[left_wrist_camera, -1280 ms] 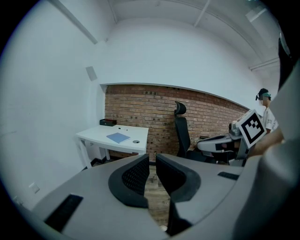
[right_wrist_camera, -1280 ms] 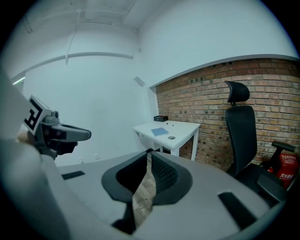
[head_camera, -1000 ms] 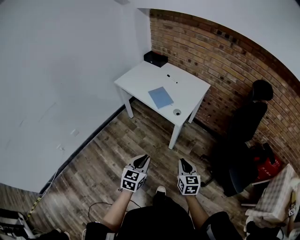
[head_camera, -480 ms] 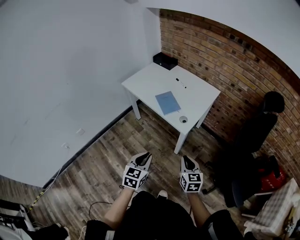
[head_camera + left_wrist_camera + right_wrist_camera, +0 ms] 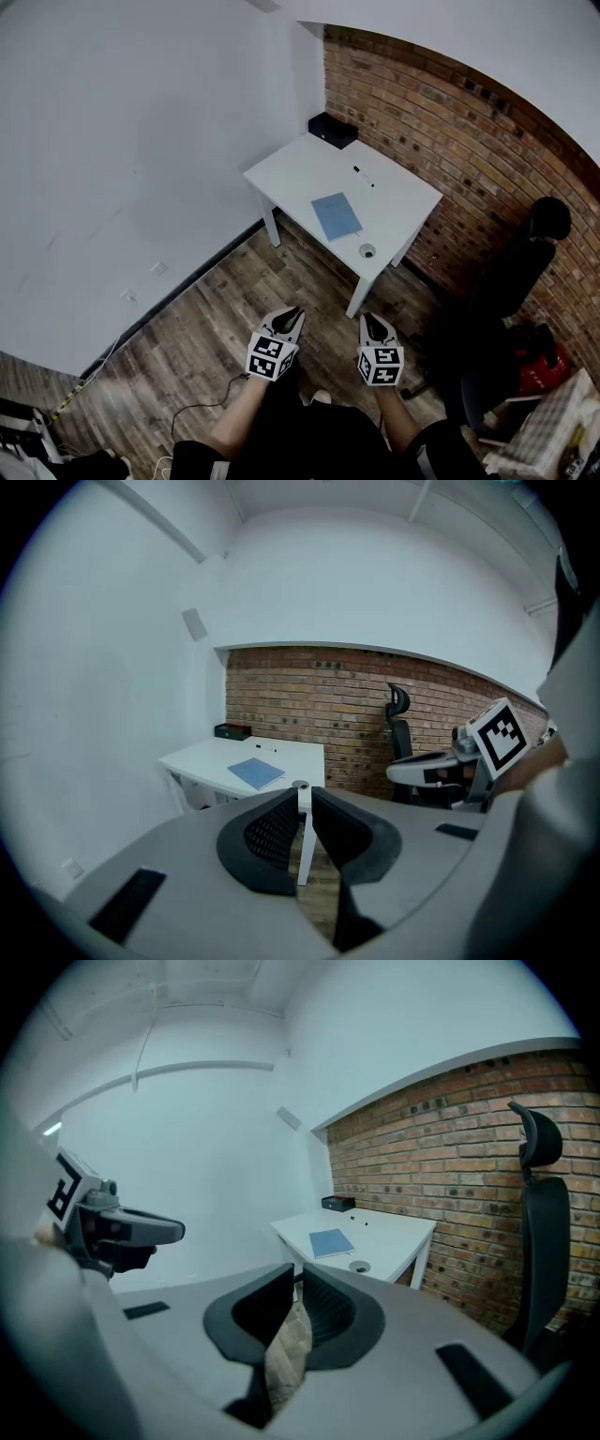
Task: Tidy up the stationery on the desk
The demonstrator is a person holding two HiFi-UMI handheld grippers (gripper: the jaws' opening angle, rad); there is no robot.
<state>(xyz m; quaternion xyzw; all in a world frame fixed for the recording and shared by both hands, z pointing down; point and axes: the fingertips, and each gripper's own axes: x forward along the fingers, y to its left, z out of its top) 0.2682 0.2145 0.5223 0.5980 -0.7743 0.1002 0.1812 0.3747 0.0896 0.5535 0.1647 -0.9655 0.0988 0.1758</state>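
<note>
Seen from above, a person stands on a wood floor (image 5: 202, 342) holding a gripper in each hand, both pointed forward at a white desk (image 5: 300, 173) in the corner where a white wall meets a brick wall (image 5: 441, 141). The left gripper (image 5: 292, 312) has its jaws drawn almost together with only a thin slit between them, and nothing is in it. The right gripper (image 5: 368, 320) is likewise closed at the tips and empty; only floor shows through the gap lower down.

The stationery is all on the desk, well apart from both grippers – ahead and a little to the person's right. Nearest, by the desk's front corner, is a small round item (image 5: 367, 251), too small to identify. Behind it lies a blue notebook (image 5: 337, 216), flat, its long axis running roughly away from the person. Further back is a pen (image 5: 363, 175), angled alongside the brick wall, and a black box (image 5: 333, 130) sits at the far corner.

The right gripper looks slightly nearer the front corner, so it would likely reach the round item and notebook first – but the person must probably walk up to the desk and spread the jaws before anything can be gripped. A black chair (image 5: 525, 267) stands to the right
</note>
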